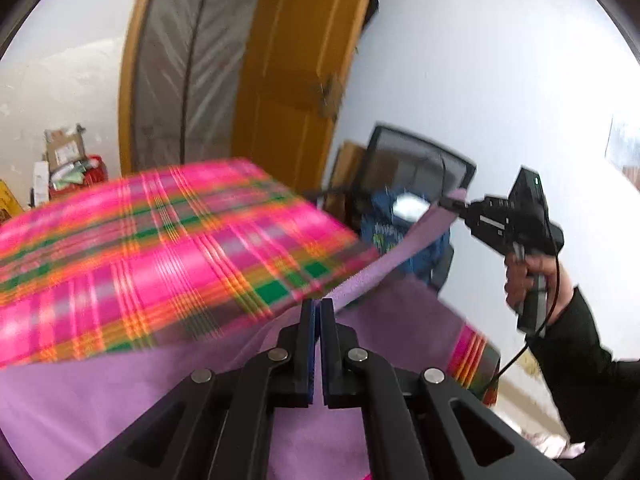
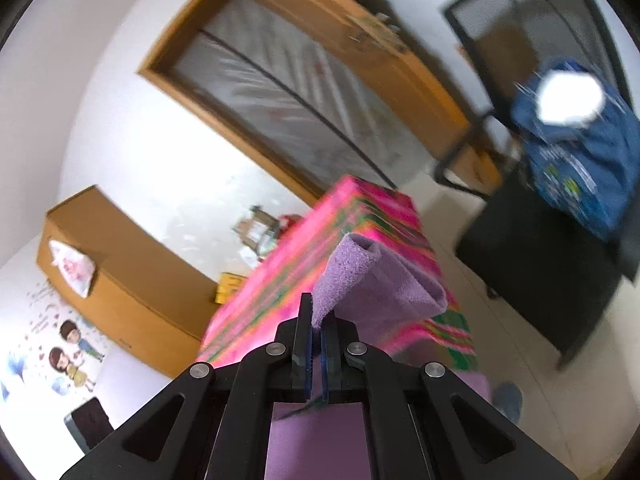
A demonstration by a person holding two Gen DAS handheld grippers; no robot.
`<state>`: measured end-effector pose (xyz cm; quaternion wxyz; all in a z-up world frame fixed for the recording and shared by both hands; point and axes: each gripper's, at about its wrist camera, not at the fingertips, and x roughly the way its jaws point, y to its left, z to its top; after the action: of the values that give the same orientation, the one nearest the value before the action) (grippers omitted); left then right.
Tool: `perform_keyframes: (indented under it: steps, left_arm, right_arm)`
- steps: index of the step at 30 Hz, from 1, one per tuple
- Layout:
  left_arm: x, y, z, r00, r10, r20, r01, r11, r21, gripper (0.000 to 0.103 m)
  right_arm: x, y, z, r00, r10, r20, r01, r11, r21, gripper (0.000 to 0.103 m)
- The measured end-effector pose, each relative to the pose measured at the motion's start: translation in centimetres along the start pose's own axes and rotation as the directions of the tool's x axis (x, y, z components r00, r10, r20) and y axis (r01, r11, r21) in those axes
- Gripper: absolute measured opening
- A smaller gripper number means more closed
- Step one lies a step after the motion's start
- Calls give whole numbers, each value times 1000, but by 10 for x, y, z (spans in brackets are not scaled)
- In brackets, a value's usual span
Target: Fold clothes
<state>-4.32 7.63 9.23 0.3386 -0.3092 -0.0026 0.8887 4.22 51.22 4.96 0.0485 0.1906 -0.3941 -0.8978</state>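
Pinching one edge of the purple cloth point(image 1: 372, 276) with both grippers, above the pink plaid tablecloth point(image 1: 160, 248).
Left gripper point(image 1: 316, 304) and right gripper point(image 2: 318, 320) are clamped fully onto that edge, stretched taut between them. Keep both hands level and tension even, so the fold lands square on the near half.
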Motion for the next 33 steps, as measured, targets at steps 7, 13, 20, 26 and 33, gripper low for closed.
perform_keyframes:
  steps: [7,13,20,26,33]
  left_arm:
    - [-35,-5,13,996,-49,68,50,999,-11,2]
    - [-9,-27,-29,987,-134,-86,132,991,-20,2]
    - [32,-31,-76,952,-183,-247,169,983,-77,2]
    - [19,-32,-67,960,-197,-196,187,980,-70,2]
    - [49,-27,-86,927,-223,-300,196,973,-118,2]
  right_arm:
    - [-19,35,7,997,63,45,-60,996,-70,3]
    - [-39,-11,-26,1000,-31,-1,31,999,34,3]
    - [-42,-77,-74,982,-154,-108,172,966,194,3]
    - [-52,-68,-68,991,-114,-66,123,982,145,3]
    - [-38,-106,-93,971,-176,-163,212,948,236,3]
